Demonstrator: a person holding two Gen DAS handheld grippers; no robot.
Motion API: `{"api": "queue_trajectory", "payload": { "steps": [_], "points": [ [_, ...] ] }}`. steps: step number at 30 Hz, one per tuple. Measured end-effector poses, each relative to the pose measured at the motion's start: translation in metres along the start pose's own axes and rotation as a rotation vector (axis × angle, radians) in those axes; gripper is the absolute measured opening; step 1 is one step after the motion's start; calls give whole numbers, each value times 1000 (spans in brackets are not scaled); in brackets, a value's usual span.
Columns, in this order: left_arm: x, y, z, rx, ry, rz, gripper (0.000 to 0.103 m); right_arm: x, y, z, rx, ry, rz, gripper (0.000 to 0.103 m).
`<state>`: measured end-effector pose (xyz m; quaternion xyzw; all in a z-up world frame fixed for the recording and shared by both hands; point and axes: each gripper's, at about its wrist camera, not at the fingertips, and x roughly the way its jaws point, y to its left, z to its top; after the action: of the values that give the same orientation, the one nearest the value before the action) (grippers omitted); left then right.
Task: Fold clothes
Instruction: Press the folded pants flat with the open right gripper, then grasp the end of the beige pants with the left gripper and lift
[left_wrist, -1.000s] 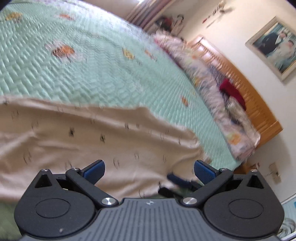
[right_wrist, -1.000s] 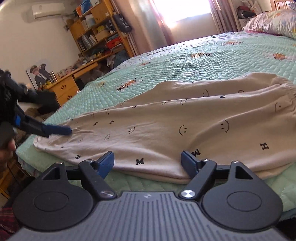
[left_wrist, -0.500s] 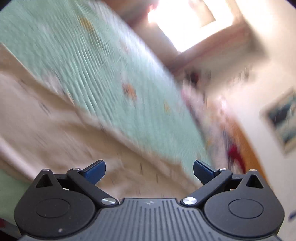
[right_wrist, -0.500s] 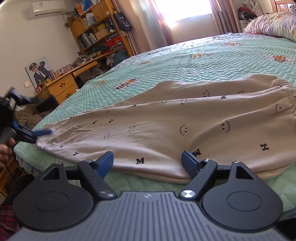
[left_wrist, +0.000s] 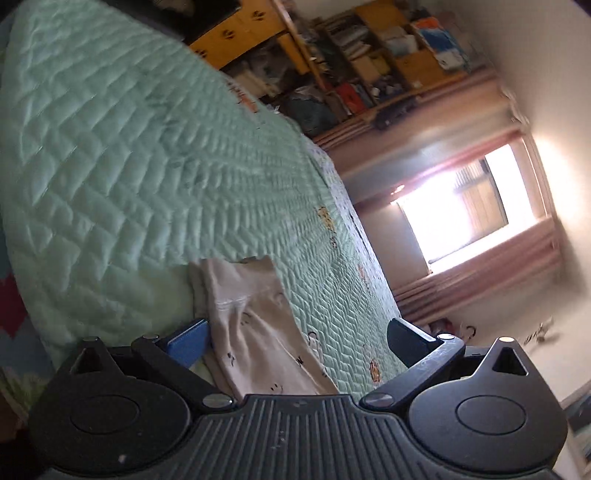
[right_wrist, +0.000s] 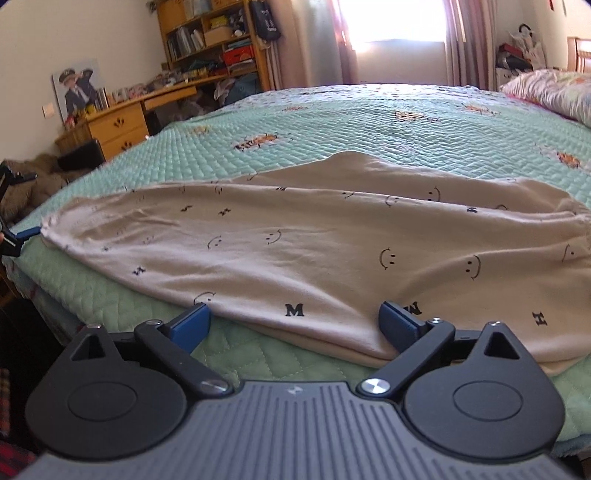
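Beige trousers (right_wrist: 332, 251) with black smiley faces and letters lie flat across the green quilted bed (right_wrist: 332, 122). My right gripper (right_wrist: 295, 325) is open at the trousers' near edge, its jaws wide apart over the fabric. My left gripper (left_wrist: 295, 341) is open at the leg end of the trousers (left_wrist: 251, 325), with the cuff lying between its jaws. The left gripper also shows at the far left of the right wrist view (right_wrist: 14, 240), beside the cuff.
A wooden desk with drawers (right_wrist: 118, 125) and bookshelves (right_wrist: 214, 33) stand past the bed's left side. A pillow (right_wrist: 550, 92) lies at the back right. A bright window (right_wrist: 391, 18) is behind the bed. The bed edge runs under my right gripper.
My left gripper has swung round from over the trousers' middle to the cuff end at the bed's left edge. My right gripper has shifted slightly along the near edge. Both stay open.
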<state>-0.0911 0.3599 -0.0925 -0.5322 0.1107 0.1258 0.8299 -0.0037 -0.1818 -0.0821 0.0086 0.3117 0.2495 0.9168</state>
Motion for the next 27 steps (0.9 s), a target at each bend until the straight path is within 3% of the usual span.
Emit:
{"api": "queue_trajectory", "payload": {
  "steps": [6, 12, 16, 18, 23, 27],
  "points": [
    [-5, -5, 5, 34, -2, 69, 101, 0, 0, 0, 5, 0, 2, 101],
    [-3, -2, 6, 21, 2, 174, 94, 3, 3, 0, -12, 5, -2, 103],
    [-6, 2, 8, -4, 10, 169, 97, 2, 0, 0, 3, 0, 10, 103],
    [-5, 6, 10, -29, 15, 142, 102, 2, -1, 0, 9, -4, 13, 103],
    [3, 19, 19, -108, 36, 83, 102, 2, -3, 0, 24, -11, 19, 103],
    [13, 17, 23, -83, 68, 88, 102, 2, -4, 0, 34, -15, 23, 103]
  ]
}}
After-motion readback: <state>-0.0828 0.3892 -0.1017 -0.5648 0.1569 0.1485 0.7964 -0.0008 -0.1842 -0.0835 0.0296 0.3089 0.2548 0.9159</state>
